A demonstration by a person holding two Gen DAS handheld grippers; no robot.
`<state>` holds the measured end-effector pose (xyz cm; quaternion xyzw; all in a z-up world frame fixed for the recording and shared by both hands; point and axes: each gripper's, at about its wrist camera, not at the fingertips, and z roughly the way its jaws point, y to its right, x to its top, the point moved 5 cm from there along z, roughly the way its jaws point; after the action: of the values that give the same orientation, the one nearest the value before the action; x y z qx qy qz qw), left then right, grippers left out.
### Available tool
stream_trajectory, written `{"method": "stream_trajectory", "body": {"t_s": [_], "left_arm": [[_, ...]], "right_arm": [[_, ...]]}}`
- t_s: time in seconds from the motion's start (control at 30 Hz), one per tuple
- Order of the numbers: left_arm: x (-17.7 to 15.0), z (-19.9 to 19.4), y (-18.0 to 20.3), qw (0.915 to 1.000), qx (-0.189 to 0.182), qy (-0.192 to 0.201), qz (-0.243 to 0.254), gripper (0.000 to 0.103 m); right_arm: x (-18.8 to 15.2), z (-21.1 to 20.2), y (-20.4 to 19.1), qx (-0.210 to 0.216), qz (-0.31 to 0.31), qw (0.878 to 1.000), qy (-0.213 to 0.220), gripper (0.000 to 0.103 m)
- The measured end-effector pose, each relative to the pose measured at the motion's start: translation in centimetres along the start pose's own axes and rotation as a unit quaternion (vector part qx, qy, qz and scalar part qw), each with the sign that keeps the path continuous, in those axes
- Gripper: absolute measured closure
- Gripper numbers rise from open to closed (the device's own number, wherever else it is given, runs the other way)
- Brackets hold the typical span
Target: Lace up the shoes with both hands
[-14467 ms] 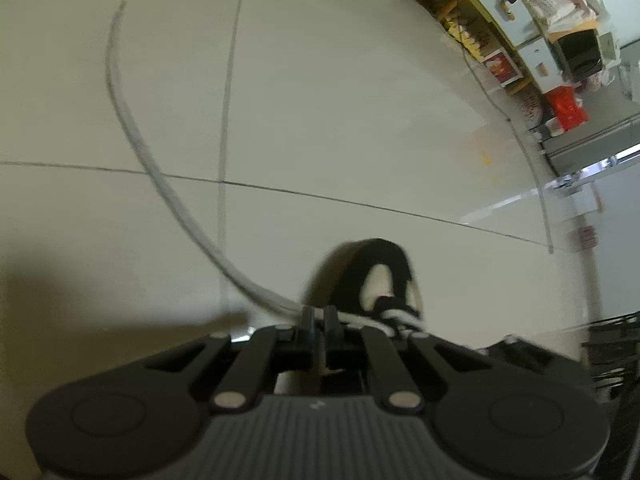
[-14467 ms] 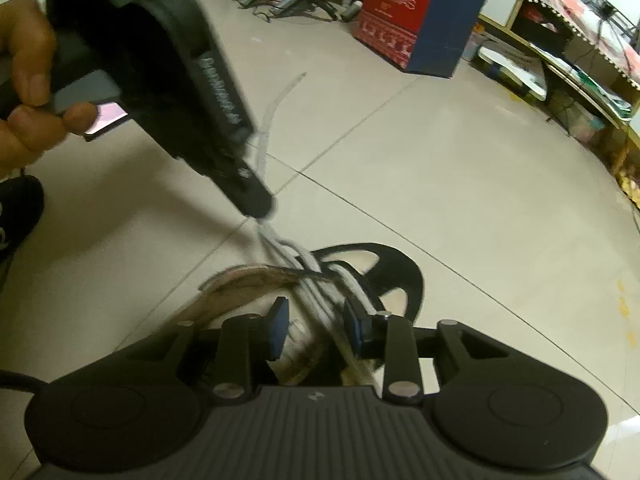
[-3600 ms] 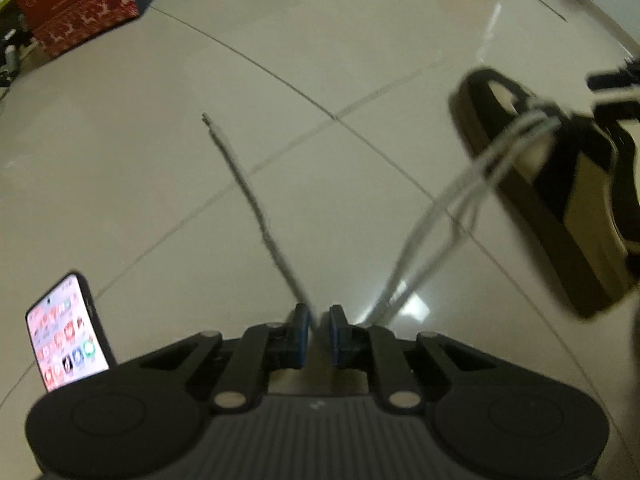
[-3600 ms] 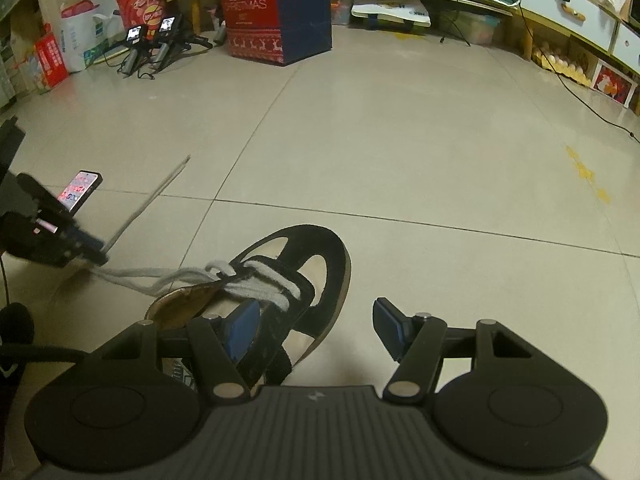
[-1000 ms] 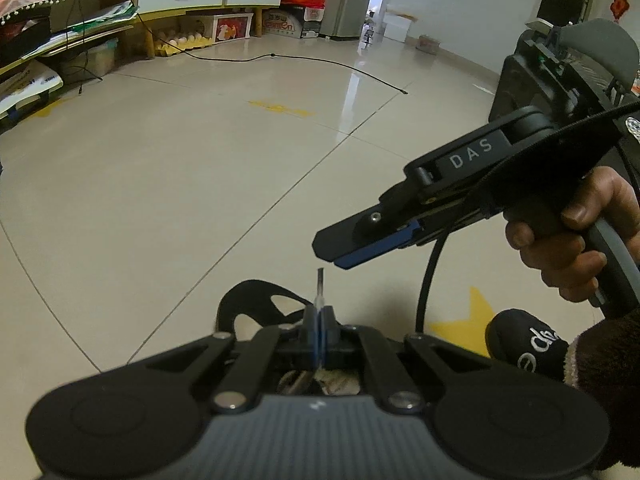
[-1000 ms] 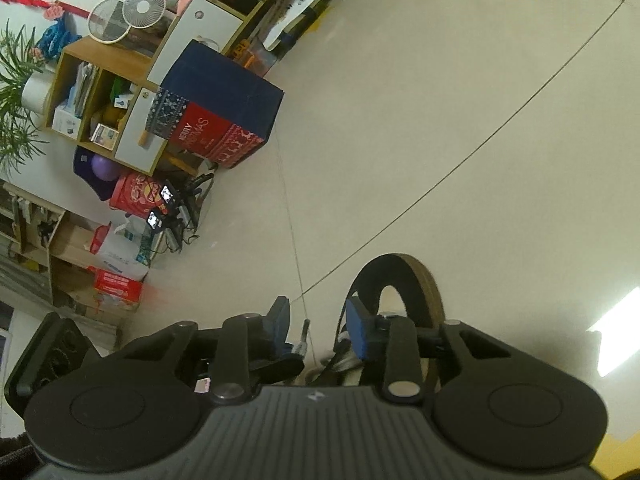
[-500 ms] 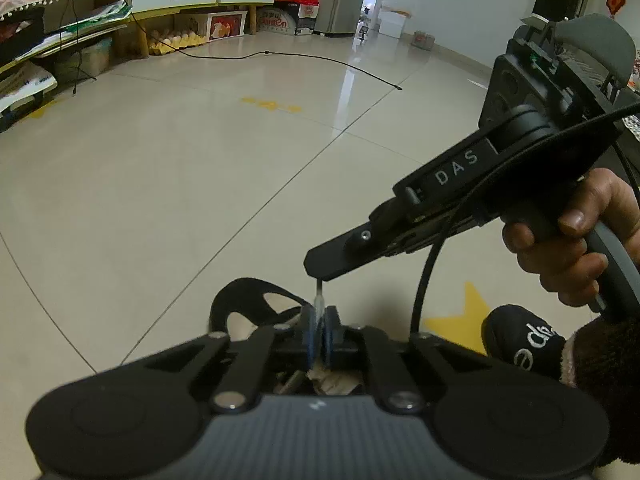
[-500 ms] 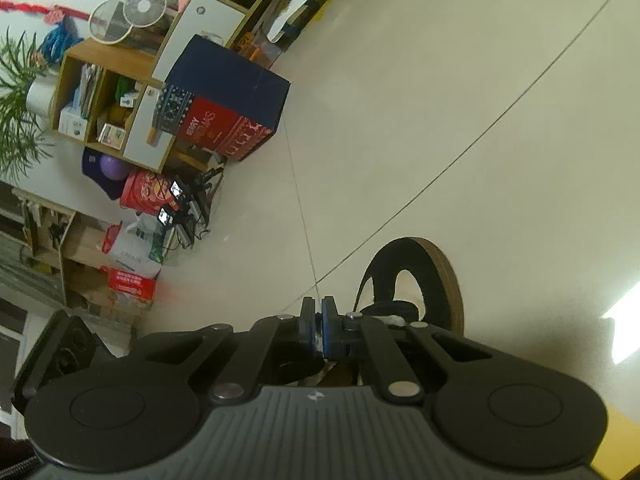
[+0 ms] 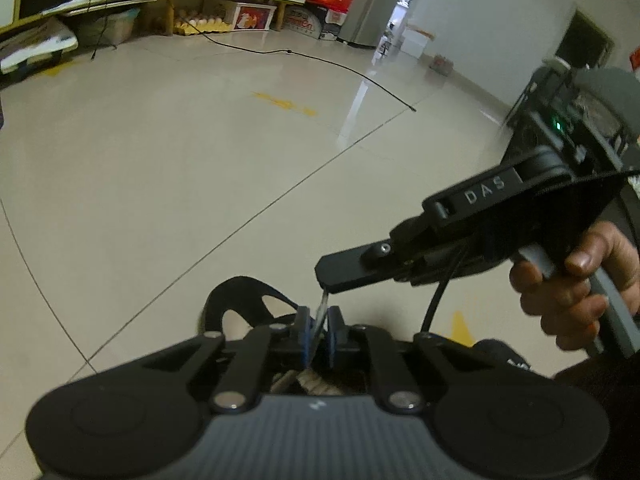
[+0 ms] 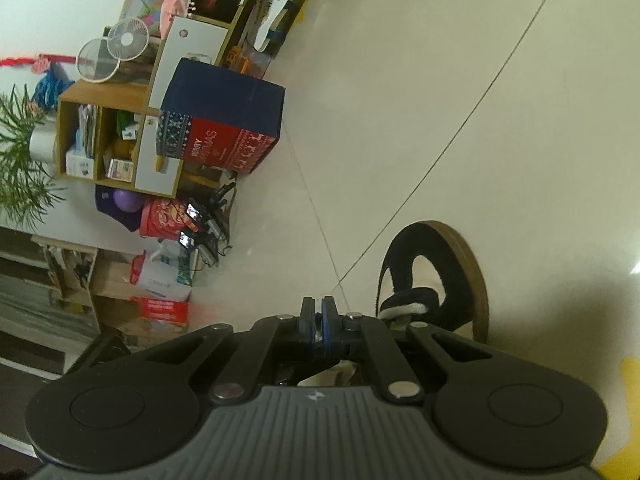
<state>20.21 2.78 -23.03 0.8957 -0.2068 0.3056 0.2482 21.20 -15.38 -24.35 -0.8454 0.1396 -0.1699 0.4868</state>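
My right gripper [image 9: 326,282] is pinching the thin grey lace tip [image 9: 321,312], while my left gripper's [image 9: 319,334] jaws are opening around it, above the black-and-cream suede shoe [image 10: 436,276].

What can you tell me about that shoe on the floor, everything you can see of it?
The shoe is a low sneaker, black suede-looking upper with cream panels and a tan sole edge, standing on the pale tiled floor with its toe pointing away. A white lace crosses its front. Most of it is hidden behind the grippers; in the left wrist view only the black toe shows.
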Motion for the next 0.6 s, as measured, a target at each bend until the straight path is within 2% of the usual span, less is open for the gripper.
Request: {"method": "stream_trajectory", "body": {"t_s": [0.2,0.47,0.53,0.57,0.6], "left_arm": [[-0.1,-0.1,-0.2,1.0000,-0.004,-0.005,-0.002,0.098],[-0.3,-0.1,-0.8,0.9973,0.043,-0.034,0.050,0.100],[-0.4,-0.2,-1.3,0.9965,0.054,-0.038,0.051,0.100],[-0.5,-0.3,-1.5,0.9958,0.060,-0.043,0.055,0.100],[-0.6,-0.5,-1.7,0.9947,0.068,-0.048,0.060,0.100]], "right_arm": [[-0.1,0.0,0.1,-0.002,0.005,1.000,-0.005,0.099],[-0.1,-0.3,1.2,-0.043,0.002,0.999,-0.003,0.094],[0.0,-0.5,1.7,-0.052,0.006,0.999,0.002,0.087],[0.1,-0.6,1.9,-0.056,0.008,0.998,0.004,0.075],[0.1,-0.8,2.1,-0.062,0.005,0.998,0.008,0.068]]}}
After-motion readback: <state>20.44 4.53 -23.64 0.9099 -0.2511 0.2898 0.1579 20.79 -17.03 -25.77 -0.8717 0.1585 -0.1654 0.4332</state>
